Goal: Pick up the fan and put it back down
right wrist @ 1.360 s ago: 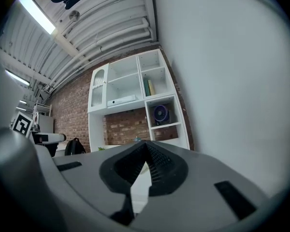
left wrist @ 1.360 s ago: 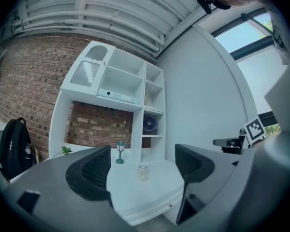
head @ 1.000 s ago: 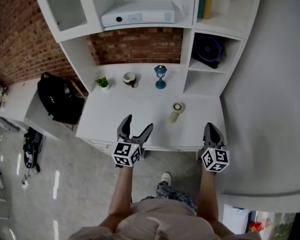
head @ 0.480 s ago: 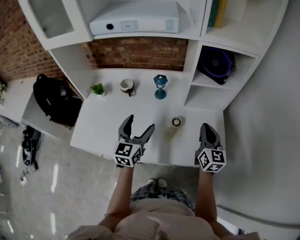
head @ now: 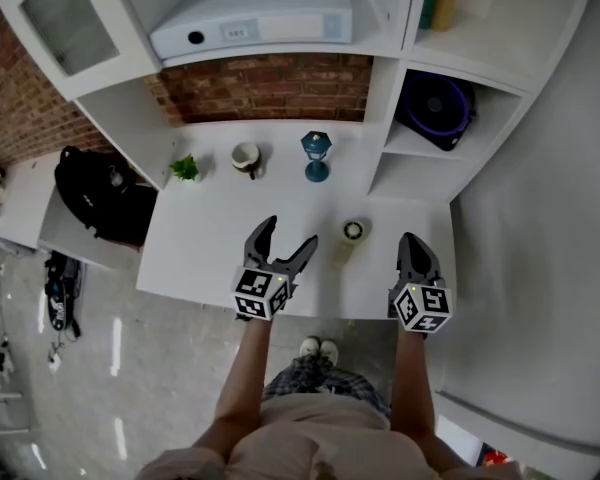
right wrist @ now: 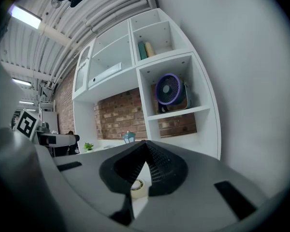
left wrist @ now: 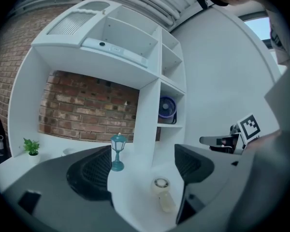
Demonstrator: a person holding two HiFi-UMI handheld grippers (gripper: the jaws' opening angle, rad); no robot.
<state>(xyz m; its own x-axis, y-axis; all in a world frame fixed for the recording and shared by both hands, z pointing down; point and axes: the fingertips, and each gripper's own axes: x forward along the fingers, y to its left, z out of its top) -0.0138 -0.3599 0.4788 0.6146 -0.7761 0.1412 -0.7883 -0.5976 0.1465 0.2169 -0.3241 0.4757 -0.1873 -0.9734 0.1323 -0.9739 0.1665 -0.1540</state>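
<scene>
Claws: the left claw (head: 289, 233) is spread wide with nothing between its jaws. The right claw (head: 413, 243) is pinched together and empty. Both are in front of the lamp (head: 317, 156), the left almost straight in front and the right off to the lamp's right.
Change: over the last second both claws have come forward from the desk's front edge to over its top, nearer the lamp. Neither has changed its jaw spread.
Desk (head: 200, 248): white, with the lamp standing near its back.
Big fan (head: 435, 108): purple, in a cubby right of the lamp and higher, well apart from both claws.
Hand fan (head: 348, 240): cream, lying flat in front of the lamp and a little right. It lies between the claws, just beside the left one's right jaw, untouched.
Meaning: this looks like the approach, with the hand fan the likelier target. The open left claw seems set to take it, and no pick-up has begun.
</scene>
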